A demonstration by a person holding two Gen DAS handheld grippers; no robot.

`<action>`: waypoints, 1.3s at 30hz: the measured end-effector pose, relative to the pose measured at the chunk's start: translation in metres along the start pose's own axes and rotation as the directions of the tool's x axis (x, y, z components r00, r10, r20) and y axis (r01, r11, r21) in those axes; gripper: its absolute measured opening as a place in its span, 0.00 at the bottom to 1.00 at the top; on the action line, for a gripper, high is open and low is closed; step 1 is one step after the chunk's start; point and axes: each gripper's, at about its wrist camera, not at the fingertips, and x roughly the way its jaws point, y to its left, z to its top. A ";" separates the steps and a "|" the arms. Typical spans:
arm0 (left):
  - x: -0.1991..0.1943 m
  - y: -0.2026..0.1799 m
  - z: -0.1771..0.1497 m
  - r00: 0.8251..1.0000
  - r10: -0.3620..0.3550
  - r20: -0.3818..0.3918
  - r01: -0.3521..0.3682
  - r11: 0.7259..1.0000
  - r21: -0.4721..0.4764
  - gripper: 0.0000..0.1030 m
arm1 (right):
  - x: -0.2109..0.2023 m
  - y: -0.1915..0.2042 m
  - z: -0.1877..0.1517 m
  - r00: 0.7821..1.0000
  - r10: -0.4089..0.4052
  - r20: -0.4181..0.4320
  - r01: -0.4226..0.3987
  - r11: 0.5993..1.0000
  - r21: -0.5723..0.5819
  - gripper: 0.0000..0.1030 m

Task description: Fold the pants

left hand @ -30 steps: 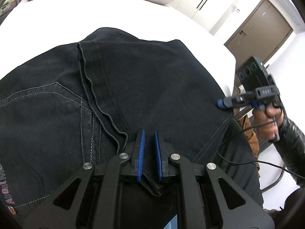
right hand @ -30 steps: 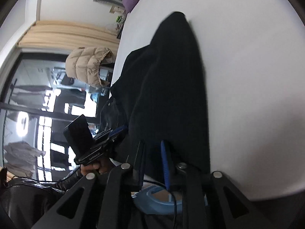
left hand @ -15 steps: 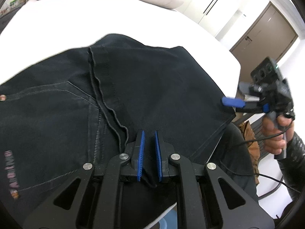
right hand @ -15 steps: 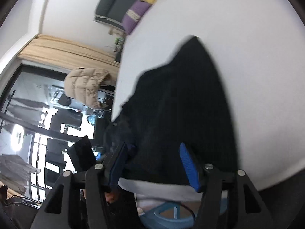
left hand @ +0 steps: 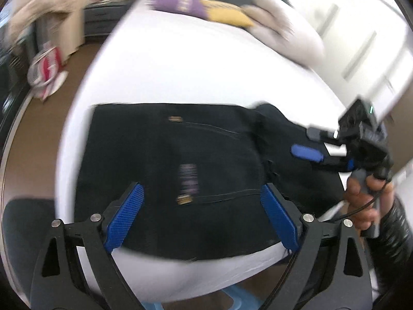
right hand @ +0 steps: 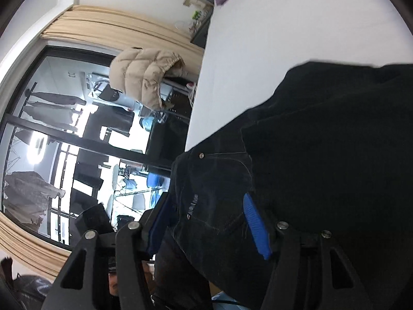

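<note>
Both grippers are off the cloth as I read these views. My left gripper (left hand: 201, 214) fills the bottom of its frame with the jaws opening, the blue pads (left hand: 125, 217) already far apart and nothing pinched between them; the fabric only lies behind them on the bed. The black pants (left hand: 180, 160) sit folded in the centre and lower half of that view, a pocket seam and a small label facing up, lying on the white bed (left hand: 196, 62). At the right edge of the same frame a hand (left hand: 361, 199) holds my right gripper (left hand: 312, 142), its fingers pointing left over the right side of the pants. In the right wrist view the right gripper's jaws stand moderately apart, its blue pad (right hand: 255, 227) clear of the denim, which fills the lower right. A purple cushion (left hand: 178, 2) and a yellow one (left hand: 227, 15) lie at the top of the left view, blurred.
</note>
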 end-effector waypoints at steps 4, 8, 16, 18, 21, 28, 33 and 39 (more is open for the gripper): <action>-0.019 0.064 -0.011 1.000 0.024 -0.001 -0.024 0.970 -0.242 0.90 | 0.024 -0.028 -0.002 0.993 -0.093 -0.078 0.098 0.993 0.071 0.45; -0.029 0.110 -0.027 1.000 0.013 -0.015 -0.018 0.908 -0.419 0.90 | 0.015 -0.056 -0.005 0.993 -0.093 -0.067 0.103 0.982 0.157 0.09; -0.010 0.139 -0.048 0.993 -0.114 -0.040 0.068 0.800 -0.596 0.90 | 0.015 -0.060 -0.009 0.990 -0.123 -0.073 0.135 0.975 0.176 0.00; -0.005 0.145 -0.051 0.992 -0.124 -0.015 0.088 0.780 -0.620 0.93 | 0.015 -0.060 -0.008 0.990 -0.121 -0.071 0.132 0.975 0.180 0.00; -0.003 0.153 -0.053 0.990 -0.137 0.014 0.114 0.759 -0.641 0.93 | 0.013 -0.060 -0.011 0.990 -0.125 -0.069 0.136 0.975 0.177 0.00; -0.001 0.159 -0.047 0.975 -0.210 0.079 0.206 0.700 -0.683 0.68 | 0.015 -0.058 -0.011 0.990 -0.122 -0.065 0.132 0.975 0.181 0.00; 0.006 0.172 -0.053 0.965 -0.242 0.097 0.231 0.620 -0.750 0.39 | 0.015 -0.059 -0.010 0.991 -0.119 -0.065 0.129 0.974 0.186 0.00; 0.000 0.176 -0.056 0.962 -0.239 0.131 0.252 0.598 -0.761 0.23 | 0.017 -0.057 -0.009 0.988 -0.136 -0.077 0.148 0.971 0.187 0.00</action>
